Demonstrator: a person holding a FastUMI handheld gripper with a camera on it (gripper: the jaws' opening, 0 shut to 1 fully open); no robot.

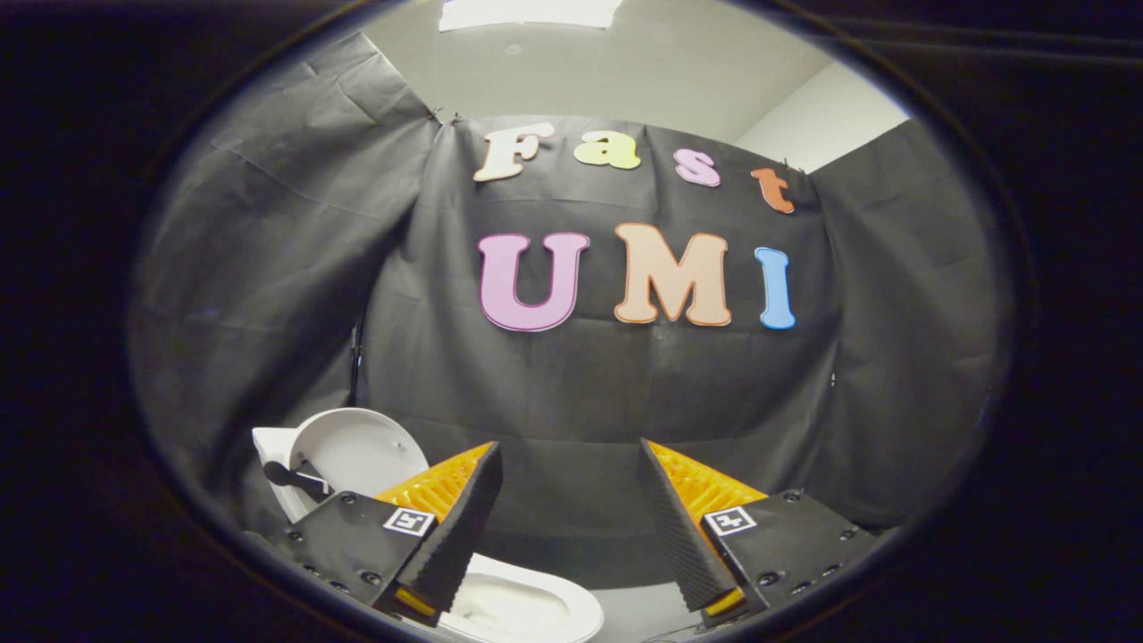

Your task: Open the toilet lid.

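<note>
gripper [571,500] fingers apart, toilet lid [357,451] upright

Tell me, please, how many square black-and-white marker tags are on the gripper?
2. One marker tag sits on the left finger's mount, in front of the raised toilet lid. The other marker tag sits on the right finger's mount. The gripper jaws stand open, holding nothing.

black cloth wall [625,393], white ceiling [643,62], ceiling light [527,12]

Your hand-held gripper [571,513] hung with its fingers spread wide and nothing between them. The toilet bowl [527,607] lay below the left finger, its lid [357,451] upright behind it, before the cloth wall [580,393].
</note>
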